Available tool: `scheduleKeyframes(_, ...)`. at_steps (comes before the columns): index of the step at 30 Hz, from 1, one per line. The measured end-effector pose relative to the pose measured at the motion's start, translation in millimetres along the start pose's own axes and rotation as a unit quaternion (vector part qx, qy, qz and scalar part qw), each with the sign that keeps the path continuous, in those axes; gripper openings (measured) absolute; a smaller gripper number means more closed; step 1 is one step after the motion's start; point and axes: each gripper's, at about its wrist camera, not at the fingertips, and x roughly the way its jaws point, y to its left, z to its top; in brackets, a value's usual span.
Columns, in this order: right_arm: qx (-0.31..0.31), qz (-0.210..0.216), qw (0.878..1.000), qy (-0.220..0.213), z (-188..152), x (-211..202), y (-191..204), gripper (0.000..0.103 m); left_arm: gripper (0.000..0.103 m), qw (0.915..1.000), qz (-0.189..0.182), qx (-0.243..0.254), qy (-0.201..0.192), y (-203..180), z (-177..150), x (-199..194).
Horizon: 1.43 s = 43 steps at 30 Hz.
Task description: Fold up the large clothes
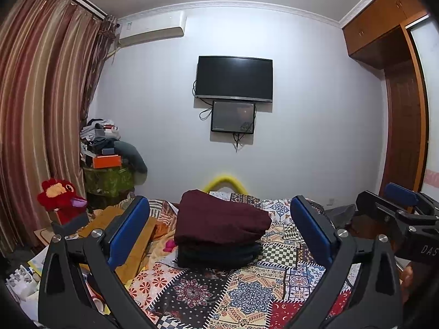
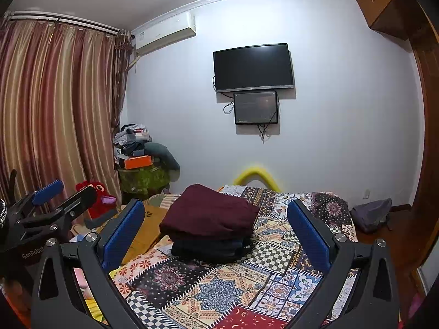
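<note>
A folded maroon garment (image 1: 219, 219) lies on top of a folded dark garment (image 1: 219, 255) in a neat stack on the patchwork bedspread (image 1: 247, 293). The stack also shows in the right wrist view, maroon (image 2: 208, 213) over dark (image 2: 211, 248). My left gripper (image 1: 219, 219) is open and empty, held above the near part of the bed, short of the stack. My right gripper (image 2: 216, 219) is open and empty too, beside the left one. The right gripper shows at the right edge of the left wrist view (image 1: 395, 205); the left gripper shows at the left edge of the right wrist view (image 2: 55, 200).
The patchwork bedspread (image 2: 219, 296) covers the bed. A red plush toy (image 1: 60, 200) and a cluttered stand (image 1: 107, 164) are at the left by the curtains (image 1: 41, 109). A TV (image 1: 234, 78) hangs on the far wall. A wardrobe (image 1: 397, 82) stands right. A grey bag (image 2: 370, 215) lies on the floor.
</note>
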Motion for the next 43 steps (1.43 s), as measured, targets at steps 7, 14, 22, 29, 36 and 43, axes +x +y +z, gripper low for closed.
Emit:
scheduleKeyframes(7,0.0,-0.002,1.0,-0.004,-0.5,-1.3,-1.6,0.103,0.103,1.0,-0.007,-0.005,0.001,-1.0,0.3,-0.1)
scheduleKeyframes(14,0.0,-0.004,1.0,-0.005,0.0,-1.5,-2.5,0.103,0.103,0.9998,-0.016,-0.011,0.008,-0.1,-0.1,3.2)
scheduleKeyframes(22,0.0,-0.006,1.0,-0.004,-0.5,0.2,-4.1,0.103,0.103,0.9998,-0.019,-0.008,0.008,-2.8,0.2,4.4)
scheduleKeyframes(29,0.002,-0.008,1.0,-0.003,-1.3,0.7,-4.7,0.103,0.103,0.9997,-0.022,-0.006,0.01,-3.7,-2.2,5.2)
scheduleKeyframes(36,0.003,-0.009,1.0,0.001,-1.8,3.7,-4.3,0.103,0.103,0.9996,-0.023,-0.007,0.016,-2.9,-6.2,7.7)
scheduleKeyframes(43,0.003,-0.01,1.0,0.007,-3.7,7.1,-2.4,0.103,0.103,0.9995,-0.022,-0.008,0.02,0.0,-7.9,11.8)
